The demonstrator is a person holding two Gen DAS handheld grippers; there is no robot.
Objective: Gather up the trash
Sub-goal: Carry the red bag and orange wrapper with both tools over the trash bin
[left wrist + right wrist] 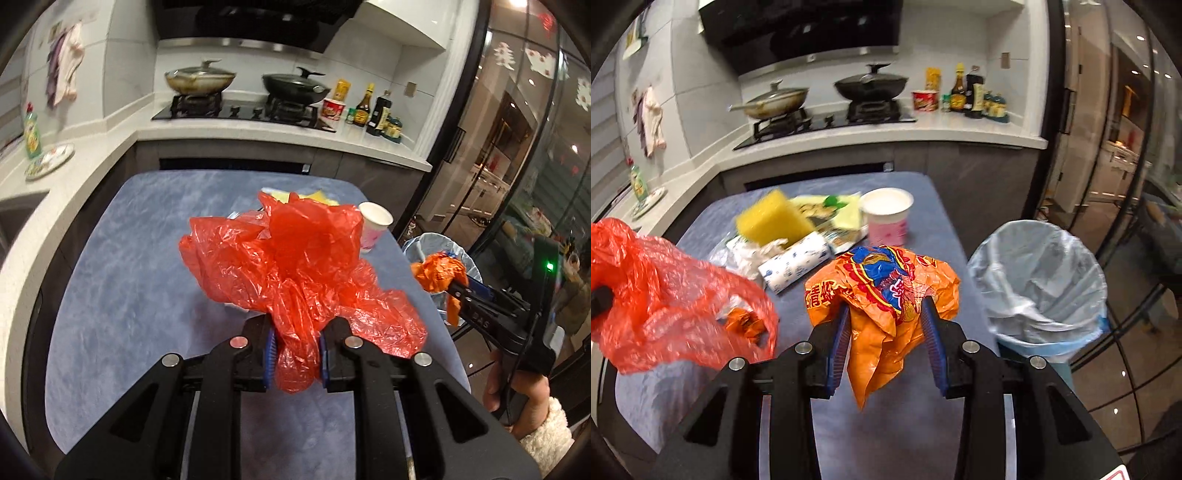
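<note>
While the left fingers (295, 354) pinch a red bag (295, 258), the right fingers (886, 332) clamp an orange wrapper (882, 295) above the bench (894, 424).

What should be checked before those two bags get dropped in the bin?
1. Red plastic bag clamped in the left gripper: ok.
2. Orange snack wrapper between the pads of the right gripper: ok, it hangs there clear of the table.
3. Bin open, with a liner fitted: ok.
4. Right gripper above the bin mouth: not ok, the bin stands off to the right of it.
5. Paper cup out of the way: ok, it stands upright farther back on the table.
6. Room left inside the bin: cannot tell.
</note>
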